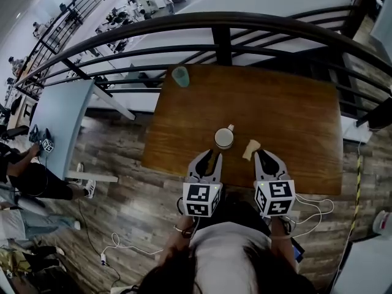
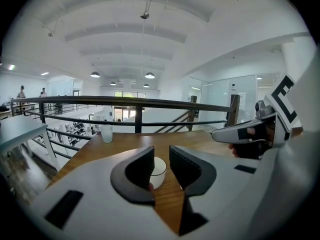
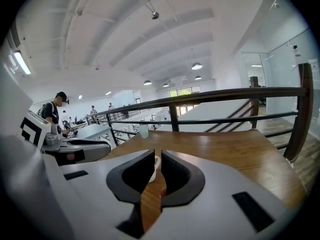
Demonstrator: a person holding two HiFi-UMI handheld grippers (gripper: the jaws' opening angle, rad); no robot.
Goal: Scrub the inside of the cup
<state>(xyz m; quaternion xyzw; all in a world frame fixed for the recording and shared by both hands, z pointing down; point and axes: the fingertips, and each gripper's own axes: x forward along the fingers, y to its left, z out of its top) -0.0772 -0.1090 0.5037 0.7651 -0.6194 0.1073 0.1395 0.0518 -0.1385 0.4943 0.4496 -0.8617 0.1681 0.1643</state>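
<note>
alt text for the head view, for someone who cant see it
Seen from above, a white mug stands on a wooden table with a tan sponge-like piece to its right, apart from it. The person's left tongs and right tongs sit at the near edge, holding nothing; a pale green cup stands at the far left corner.

Near the middle of my wooden table's (image 1: pixel 294 115) near edge stood a white cup (image 1: pixel 223 138). A beige piece (image 1: pixel 250 149) lay near its right, a narrow gap between them. A tumbler (image 1: pixel 180 76) occupied the far left corner. Open wood stretched elsewhere, and a dark railing (image 1: pixel 220 41) barred the far edge.
</note>
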